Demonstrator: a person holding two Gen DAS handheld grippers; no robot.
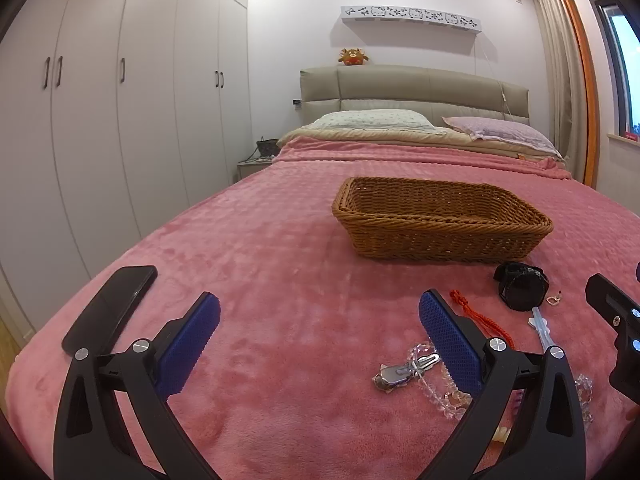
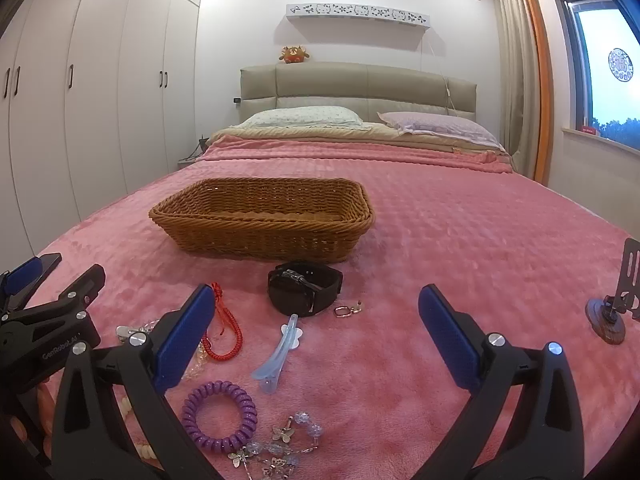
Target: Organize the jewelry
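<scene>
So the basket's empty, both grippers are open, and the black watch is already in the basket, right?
Not quite: the watch is not in the basket. The right wrist view shows it lying on the pink blanket just in front of it. The rest holds: the basket looks empty, and the left gripper and right gripper are open.

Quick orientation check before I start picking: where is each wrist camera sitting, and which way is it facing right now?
Left wrist: low over the pink blanket, facing the headboard; own left gripper open, nothing held; the right gripper's body shows at right.
Right wrist: alongside on the right, same heading; own right gripper open over the blue hair clip and purple coil tie; left gripper at lower left.
Shared: wicker basket, black watch, red cord.
</scene>
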